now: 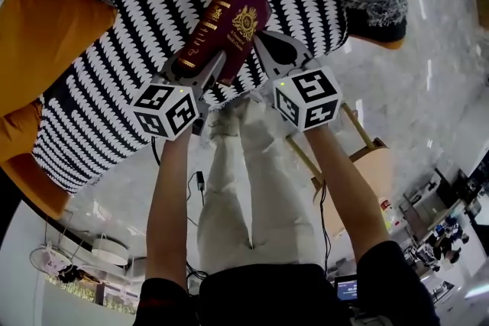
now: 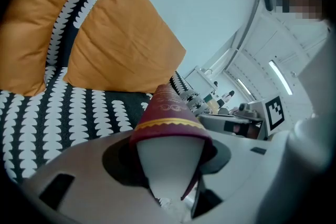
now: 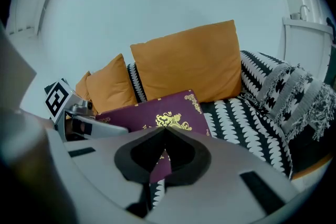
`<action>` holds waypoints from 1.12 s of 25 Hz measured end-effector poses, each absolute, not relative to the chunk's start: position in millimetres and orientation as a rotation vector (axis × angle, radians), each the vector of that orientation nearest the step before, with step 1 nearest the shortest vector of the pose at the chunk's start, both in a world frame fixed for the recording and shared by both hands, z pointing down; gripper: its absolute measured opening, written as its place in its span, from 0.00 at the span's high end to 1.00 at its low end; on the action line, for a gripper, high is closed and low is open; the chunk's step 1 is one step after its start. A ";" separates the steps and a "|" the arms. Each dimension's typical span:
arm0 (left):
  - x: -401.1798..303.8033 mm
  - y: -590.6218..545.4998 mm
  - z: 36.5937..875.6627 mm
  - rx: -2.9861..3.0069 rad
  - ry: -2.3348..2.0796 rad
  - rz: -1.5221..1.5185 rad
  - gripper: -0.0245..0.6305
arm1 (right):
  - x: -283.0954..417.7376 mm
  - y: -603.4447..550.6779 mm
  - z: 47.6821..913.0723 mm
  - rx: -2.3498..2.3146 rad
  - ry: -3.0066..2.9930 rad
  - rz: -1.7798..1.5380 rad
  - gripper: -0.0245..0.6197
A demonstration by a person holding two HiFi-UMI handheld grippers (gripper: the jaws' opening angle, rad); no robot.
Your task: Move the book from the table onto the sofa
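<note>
From the head view, I have the left tongs (image 1: 205, 71) and right tongs (image 1: 266, 51) both gripping the maroon book (image 1: 233, 15), tilted over the sofa (image 1: 99, 103) seat.

Left gripper view: those tongs (image 2: 168, 159) clamp the book's (image 2: 167, 113) thickness. Orange cushions (image 2: 126, 44) line the sofa's back edge.

Right gripper view: those tongs (image 3: 164, 147) are pinched on the cover (image 3: 157, 115).

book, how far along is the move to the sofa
Done: the book is off the table and over the sofa seat. In hand: the left claw clamps its spine end, the right claw pinches a cover. Left: lay it on the patterned seat and let go.
</note>
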State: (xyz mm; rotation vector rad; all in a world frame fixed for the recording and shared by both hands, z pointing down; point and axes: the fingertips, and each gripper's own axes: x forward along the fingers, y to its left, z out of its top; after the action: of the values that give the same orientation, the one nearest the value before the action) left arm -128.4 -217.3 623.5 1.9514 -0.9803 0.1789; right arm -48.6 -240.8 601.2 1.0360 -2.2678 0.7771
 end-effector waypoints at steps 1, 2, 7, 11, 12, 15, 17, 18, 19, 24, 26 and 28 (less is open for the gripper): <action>-124.9 -218.2 623.4 1.953 -0.972 0.177 0.62 | -45.3 -242.6 601.2 1.040 -2.264 0.777 0.94; -121.2 -218.2 625.4 1.955 -0.964 0.180 0.62 | -41.4 -243.6 602.9 1.047 -2.259 0.780 0.94; -102.3 -214.1 650.0 1.937 -0.916 0.180 0.62 | -23.2 -239.8 624.6 1.093 -2.226 0.831 0.94; -99.4 -211.0 662.6 1.912 -0.888 0.176 0.62 | -25.6 -233.7 633.4 1.097 -2.208 0.849 0.94; -100.2 -210.0 664.5 1.909 -0.883 0.178 0.62 | -27.7 -231.9 634.5 1.094 -2.205 0.852 0.94; -99.5 -211.4 668.3 1.916 -0.869 0.200 0.62 | -30.9 -232.6 635.8 1.080 -2.202 0.857 0.94; -96.4 -214.0 672.9 1.920 -0.856 0.213 0.62 | -30.1 -235.7 637.6 1.070 -2.203 0.857 0.94; -95.0 -215.2 675.5 1.922 -0.849 0.212 0.62 | -29.1 -236.8 639.4 1.065 -2.203 0.857 0.94; -94.2 -216.1 678.3 1.923 -0.844 0.208 0.62 | -28.2 -237.6 641.6 1.062 -2.201 0.859 0.94; -95.8 -214.3 685.8 1.922 -0.835 0.189 0.62 | -29.6 -235.6 647.7 1.050 -2.197 0.867 0.94; -93.9 -209.9 688.3 1.926 -0.836 0.191 0.62 | -29.5 -231.6 649.8 1.045 -2.201 0.866 0.94; -88.3 -205.4 693.9 1.930 -0.835 0.195 0.62 | -26.1 -227.3 655.4 1.041 -2.200 0.871 0.94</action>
State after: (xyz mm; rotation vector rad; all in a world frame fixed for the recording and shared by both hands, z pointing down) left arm -88.3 -205.4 693.9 1.9302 -0.8347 0.1954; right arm -26.1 -227.3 655.4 1.0412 -2.2004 0.8708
